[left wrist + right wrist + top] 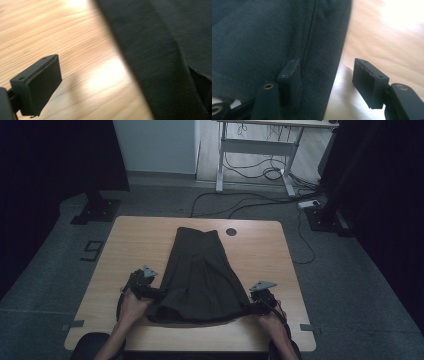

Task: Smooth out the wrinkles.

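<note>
A dark skirt (200, 270) lies flat along the middle of the wooden table (135, 240), narrow end far, wide hem near. My left gripper (154, 293) is at the hem's left corner. In the left gripper view one pad (40, 85) hovers over bare wood, and the skirt's edge (162, 50) runs to its right; the other jaw is hidden. My right gripper (248, 309) is at the hem's right corner. In the right gripper view it (328, 72) stands open astride the skirt's seamed edge (262, 37), one jaw on the cloth and the other over the wood.
A round cable hole (231, 231) sits in the table beside the skirt's far end. Beyond the table, on the floor, are cables (250, 202), a white desk frame (255, 150) and a black stand base (97, 210).
</note>
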